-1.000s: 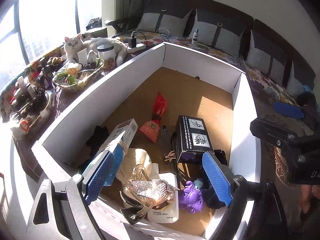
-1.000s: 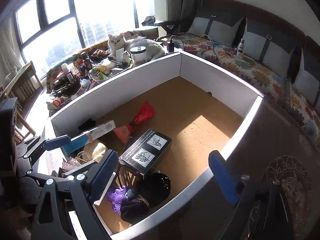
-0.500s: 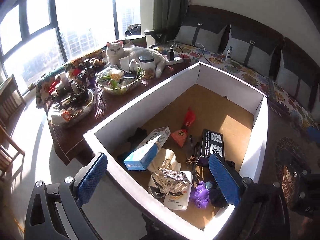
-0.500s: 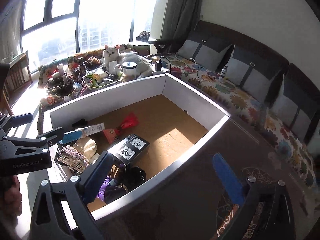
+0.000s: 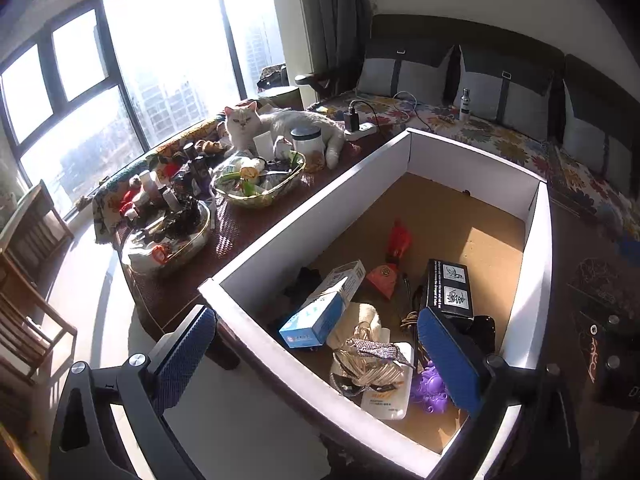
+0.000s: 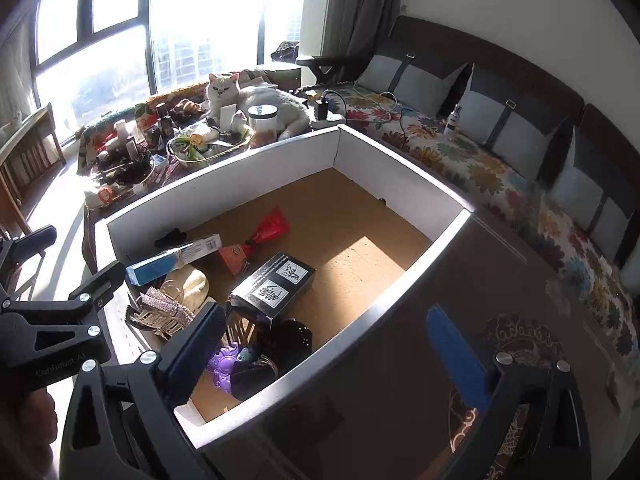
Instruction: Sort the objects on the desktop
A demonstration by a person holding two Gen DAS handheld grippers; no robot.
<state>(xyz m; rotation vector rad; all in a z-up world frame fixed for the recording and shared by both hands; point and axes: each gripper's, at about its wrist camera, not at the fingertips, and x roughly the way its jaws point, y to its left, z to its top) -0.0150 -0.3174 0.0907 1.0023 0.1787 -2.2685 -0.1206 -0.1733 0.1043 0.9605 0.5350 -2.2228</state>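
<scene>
A large white-walled box [image 5: 312,220] with a brown floor is taken as the landmark, and its contents are crowded into the corner nearest the cameras.

To the left of the box, on a dark woven table [image 5: 236,228], a glass dish of small bottles [image 5: 168,220] and a bowl of mixed items [image 5: 260,178] are seen, and beyond the bowl a white cat [image 5: 280,128] is lying beside a white jar [image 5: 306,140].

The left gripper [image 5: 316,354] is held above the near rim of the box with its fingers spread wide and nothing between them; one blue pad [image 5: 182,356] hangs outside the box's left wall, the other over the clutter inside.

Inside the box, from the left wall rightward, a blue-and-white carton [image 5: 324,304] is found lying on its side, then a glittery hair clip [image 5: 372,360] resting on a white pouch [image 5: 390,396], a red bag [image 5: 398,240] further in, a purple octopus toy [image 5: 432,390], and a black box [image 5: 450,288] with two white label squares.

The right gripper [image 6: 328,354] is held over the box's near right wall, its fingers likewise wide apart and empty, with one pad above the purple toy and the other outside the box over a patterned rug [image 6: 528,344].

To the right of the box and behind it, a sofa with a floral cover [image 6: 460,156] and grey cushions is seen.
</scene>
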